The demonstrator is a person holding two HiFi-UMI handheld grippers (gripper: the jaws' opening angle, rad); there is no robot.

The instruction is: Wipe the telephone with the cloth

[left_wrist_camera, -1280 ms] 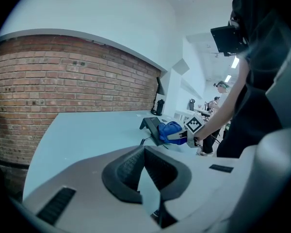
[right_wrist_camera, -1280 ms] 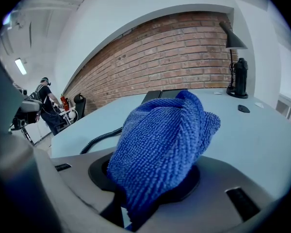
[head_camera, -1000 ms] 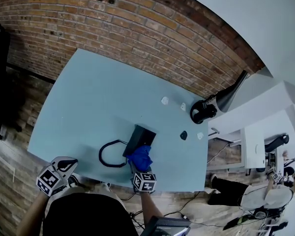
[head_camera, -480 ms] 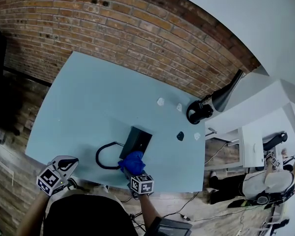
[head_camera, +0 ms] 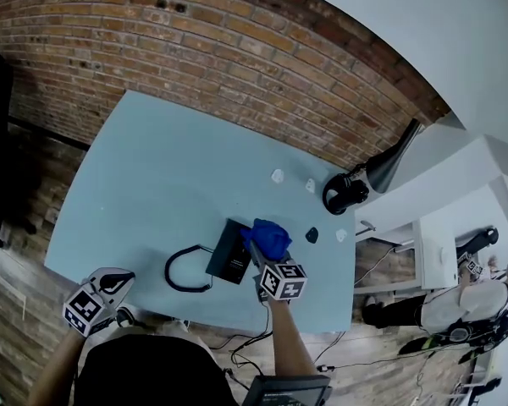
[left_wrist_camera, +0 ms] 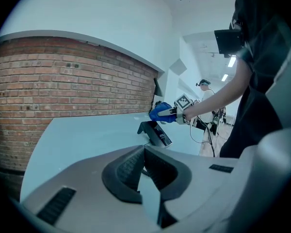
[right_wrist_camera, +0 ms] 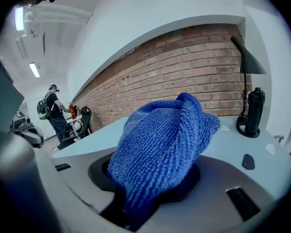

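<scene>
The blue cloth [right_wrist_camera: 160, 140] is gripped by the right hand-held gripper [head_camera: 271, 260], whose jaws are clamped on its lower part, while the bunched upper part bulges out in front of them. In the head view, the cloth [head_camera: 268, 237] is seen just right of the frame's centre, over the upper right end of the black telephone [head_camera: 230, 256]. The telephone lies near the lower edge of the pale blue counter [head_camera: 152, 167]. Its black cord [head_camera: 182, 271] is looped on the counter to its left.

In the left gripper view, the cloth [left_wrist_camera: 160, 112] is seen right of centre, just above the raised rear edge of the telephone [left_wrist_camera: 156, 132]. Whether the two touch cannot be made out.

The left hand-held gripper [left_wrist_camera: 144, 147] is held at the lower left of the head view, off the counter's near edge and well apart from the telephone. Its jaws are drawn together at the tips, with nothing between them.

A black desk lamp [head_camera: 381, 172] is placed at the counter's right corner, before the brick wall [head_camera: 237, 57]. A small black object [head_camera: 311, 234] lies on the counter just right of the cloth.
</scene>
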